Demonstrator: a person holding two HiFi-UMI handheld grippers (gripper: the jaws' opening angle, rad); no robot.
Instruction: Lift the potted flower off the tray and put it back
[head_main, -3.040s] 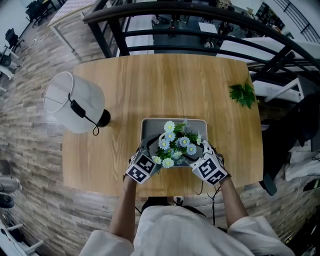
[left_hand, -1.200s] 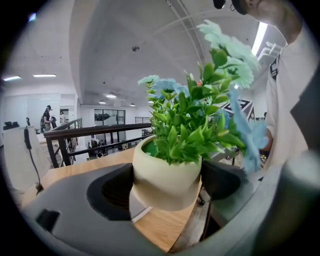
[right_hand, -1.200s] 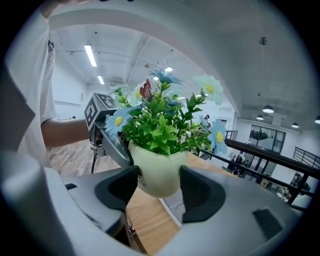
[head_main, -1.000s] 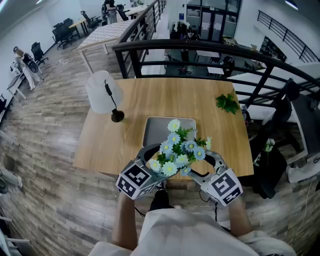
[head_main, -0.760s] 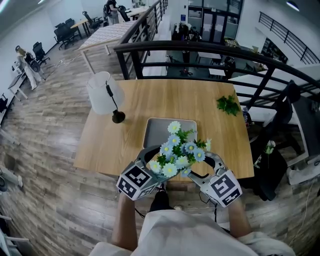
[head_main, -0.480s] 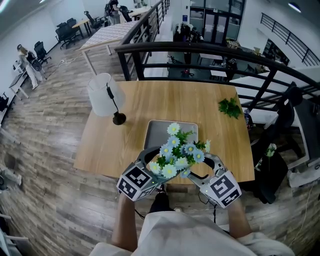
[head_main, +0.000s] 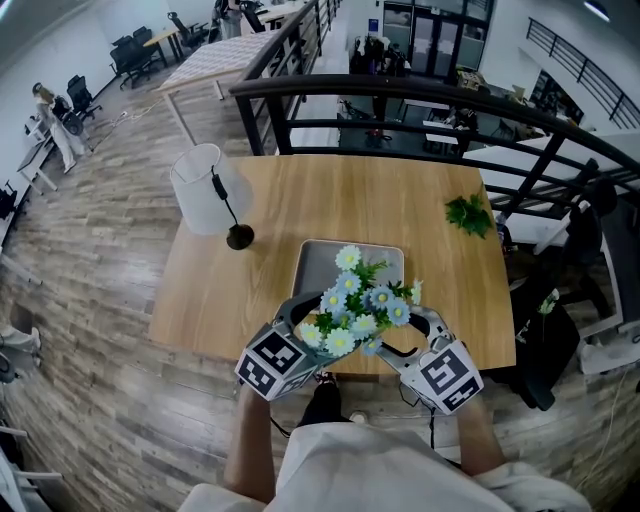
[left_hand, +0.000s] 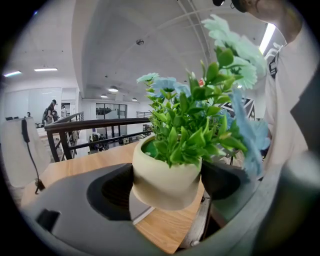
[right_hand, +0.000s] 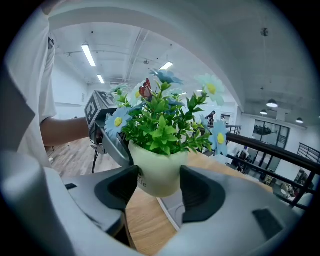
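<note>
**Two grippers hold the potted flower (head_main: 358, 305) clear of the tray (head_main: 385, 255)**

Both sets of jaws press on the cream pot (left_hand: 165, 175) from opposite sides. The left gripper (left_hand: 167, 187) clasps it in one direction and the right gripper (right_hand: 159, 187) in the other. The pot's base hangs free of the wood. The blue and white blooms sit over the tray's near end, at the table's (head_main: 330, 195) front edge. The grey tray lies flat beneath. Farther left a white-shaded lamp (head_main: 197, 190) stands on the table, and a green sprig (head_main: 468, 213) lies at the far right corner.
</note>
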